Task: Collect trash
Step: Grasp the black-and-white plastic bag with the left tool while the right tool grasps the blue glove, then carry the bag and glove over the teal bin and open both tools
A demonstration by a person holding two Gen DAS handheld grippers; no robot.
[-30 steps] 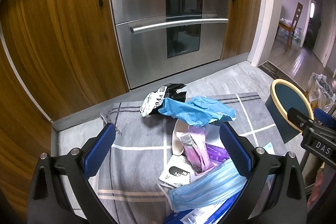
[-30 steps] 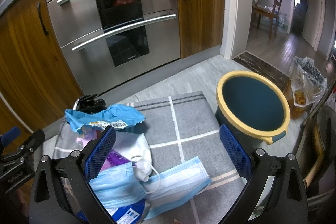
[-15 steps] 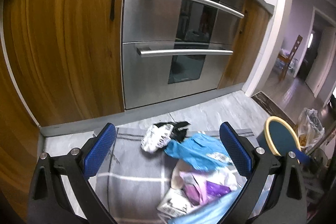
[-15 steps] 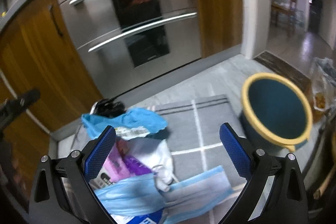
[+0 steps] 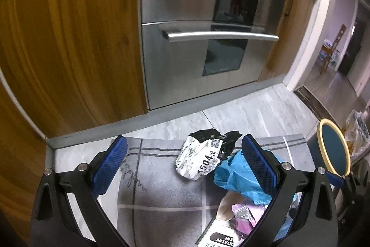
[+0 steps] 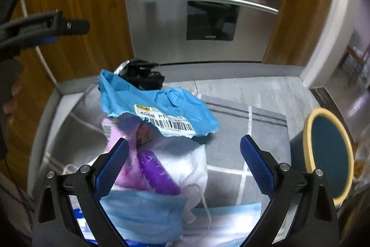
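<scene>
A pile of trash lies on a grey checked mat [image 5: 161,189]. A crumpled black-and-white wrapper [image 5: 201,157] sits at the far end, with a torn blue plastic bag [image 5: 238,177] beside it. My left gripper [image 5: 183,168] is open above the mat, the wrapper between its fingers. My right gripper [image 6: 183,164] is open over the pile: the blue bag with a barcode label [image 6: 157,108], a purple and white wrapper [image 6: 157,170] and a light blue face mask [image 6: 143,217]. A teal bin with a yellow rim [image 6: 328,154] stands right of the mat.
A steel oven [image 5: 208,27] and wooden cabinet doors [image 5: 69,38] face the mat. A clear bag of rubbish [image 5: 357,131] lies behind the bin [image 5: 333,149]. The left gripper shows at the upper left of the right wrist view [image 6: 34,27]. An open doorway is at the right.
Both grippers have moved left and forward. The left now frames the black-and-white wrapper instead of the pile's middle; the right has swung from the mat toward the blue bag and purple wrapper.
</scene>
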